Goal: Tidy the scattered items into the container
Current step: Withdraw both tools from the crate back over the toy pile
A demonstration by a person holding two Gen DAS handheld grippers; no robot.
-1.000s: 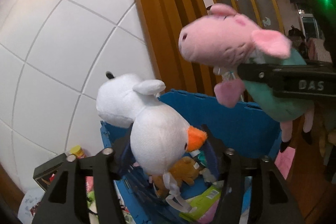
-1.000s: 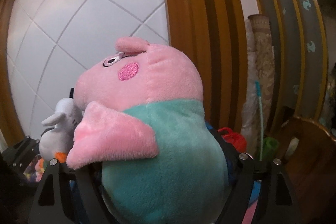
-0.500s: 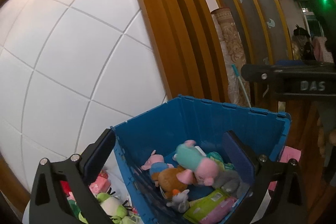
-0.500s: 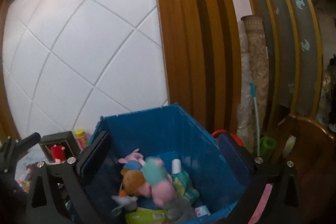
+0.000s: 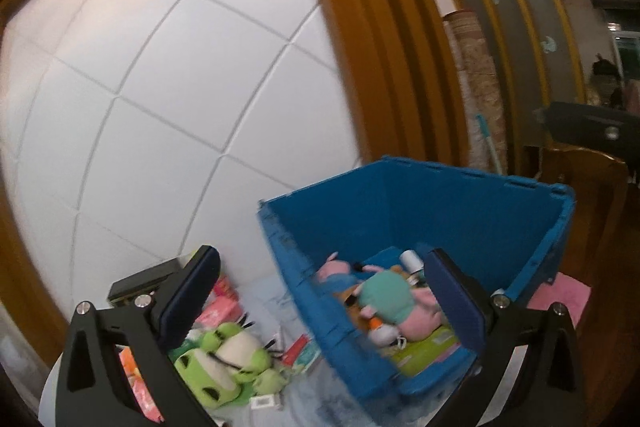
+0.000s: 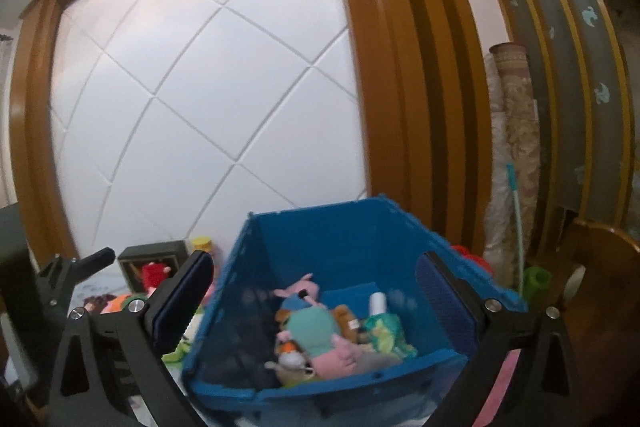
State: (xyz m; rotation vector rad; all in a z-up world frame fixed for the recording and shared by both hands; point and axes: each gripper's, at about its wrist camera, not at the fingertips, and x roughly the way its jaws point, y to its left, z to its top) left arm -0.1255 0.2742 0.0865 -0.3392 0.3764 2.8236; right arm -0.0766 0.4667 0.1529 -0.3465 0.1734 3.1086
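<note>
A blue crate [image 5: 404, 203] [image 6: 344, 231] holds several toys. A pink pig plush in a teal shirt [image 5: 394, 297] [image 6: 320, 335] lies on top of them, with a white duck plush [image 5: 382, 333] [image 6: 292, 357] beside it. My left gripper [image 5: 320, 291] is open and empty, above the crate's left wall. My right gripper [image 6: 314, 295] is open and empty, above the crate. A green frog plush [image 5: 224, 359] lies on the floor left of the crate.
Pink packets [image 5: 222, 301] and small cards lie near the frog. A dark box [image 6: 154, 259] with a red toy stands by the white padded wall [image 6: 200, 87]. A wooden chair [image 6: 600, 267] and a rolled carpet [image 6: 516, 147] are to the right.
A second ago each gripper held a plush over the crate. Both opened and the pig and duck dropped in. Both grippers have since shifted left.
</note>
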